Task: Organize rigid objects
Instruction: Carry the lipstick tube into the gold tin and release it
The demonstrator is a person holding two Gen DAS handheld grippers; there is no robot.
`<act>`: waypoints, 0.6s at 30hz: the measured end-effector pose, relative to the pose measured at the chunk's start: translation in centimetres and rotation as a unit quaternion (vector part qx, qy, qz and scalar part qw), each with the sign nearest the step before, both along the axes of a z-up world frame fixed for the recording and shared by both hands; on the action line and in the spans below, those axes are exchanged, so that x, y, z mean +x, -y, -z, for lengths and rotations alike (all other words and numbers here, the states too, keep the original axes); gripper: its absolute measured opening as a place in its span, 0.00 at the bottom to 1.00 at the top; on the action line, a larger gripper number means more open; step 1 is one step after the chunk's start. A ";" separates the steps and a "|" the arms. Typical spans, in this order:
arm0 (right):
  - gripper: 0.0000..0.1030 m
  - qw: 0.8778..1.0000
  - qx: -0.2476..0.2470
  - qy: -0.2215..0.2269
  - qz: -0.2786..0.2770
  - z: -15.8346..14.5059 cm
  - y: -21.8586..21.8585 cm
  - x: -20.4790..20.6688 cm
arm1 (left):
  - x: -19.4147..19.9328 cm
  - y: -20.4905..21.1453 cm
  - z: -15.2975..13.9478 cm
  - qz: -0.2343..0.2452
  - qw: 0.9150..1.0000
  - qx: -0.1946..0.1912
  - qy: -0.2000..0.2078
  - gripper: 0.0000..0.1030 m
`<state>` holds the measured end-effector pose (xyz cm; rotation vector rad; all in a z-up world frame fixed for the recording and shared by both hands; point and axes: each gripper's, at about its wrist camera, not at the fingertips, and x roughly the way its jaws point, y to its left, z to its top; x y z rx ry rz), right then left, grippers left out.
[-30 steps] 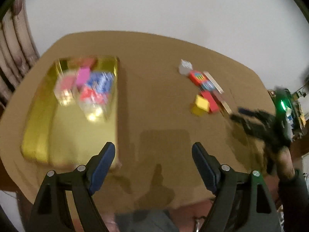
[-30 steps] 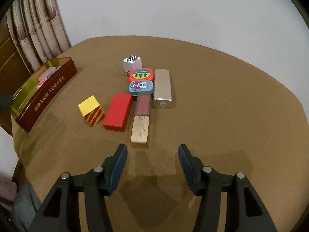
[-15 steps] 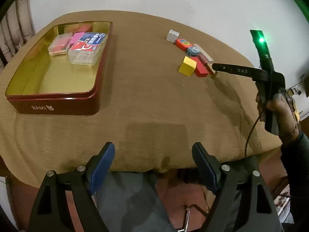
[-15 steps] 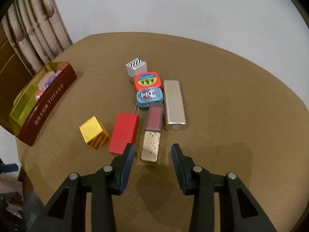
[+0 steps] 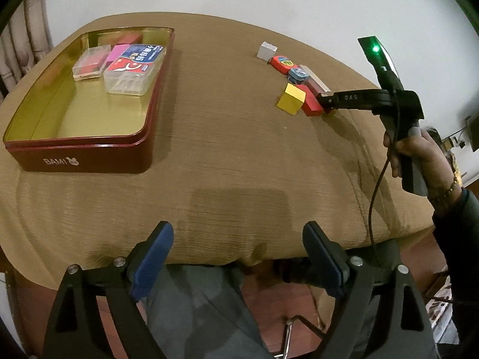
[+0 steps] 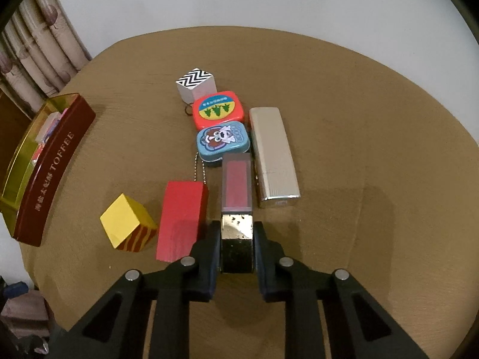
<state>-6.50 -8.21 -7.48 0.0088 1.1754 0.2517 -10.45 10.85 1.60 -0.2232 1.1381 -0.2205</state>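
My right gripper [image 6: 236, 239] is shut on the gold cap end of a lip gloss tube [image 6: 236, 185] that lies on the table. Beside it lie a red block [image 6: 182, 218], a yellow striped cube [image 6: 127, 223], a silver bar [image 6: 272, 155], a blue tin [image 6: 223, 143], a red tin [image 6: 218, 109] and a zigzag cube [image 6: 196, 85]. The red toffee tin [image 5: 89, 146] with gold inside holds several small boxes [image 5: 131, 68]. My left gripper [image 5: 236, 257] is open and empty, hanging past the table's near edge. The right gripper also shows in the left wrist view [image 5: 324, 101].
The round table [image 6: 359, 119] has a brown cloth. The toffee tin also shows at the left in the right wrist view [image 6: 51, 167]. Curtains [image 6: 45, 51] hang at the far left. The person's lap [image 5: 194, 299] is below the left gripper.
My right gripper moved forward and down and closed on the lip gloss tube's cap. My left gripper pulled back toward the table's near edge and stays open.
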 end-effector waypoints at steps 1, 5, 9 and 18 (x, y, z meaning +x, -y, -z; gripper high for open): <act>0.20 1.000 -0.004 0.000 -0.002 0.0 -0.1 -0.1 | -0.1 0.0 -0.1 -0.002 1.000 0.002 0.003 0.83; 0.19 1.000 -0.006 0.005 0.000 -0.4 0.3 -0.8 | -0.8 0.0 -1.0 -0.008 1.000 0.010 0.021 0.83; 0.19 1.000 0.021 0.013 0.016 -2.2 1.8 -2.5 | -2.5 -0.7 -1.9 -0.029 0.999 0.017 0.036 0.84; 0.20 0.993 0.112 0.039 -0.022 -10.4 -2.2 -3.9 | -5.9 -3.7 -2.2 -0.065 0.997 0.020 0.039 0.86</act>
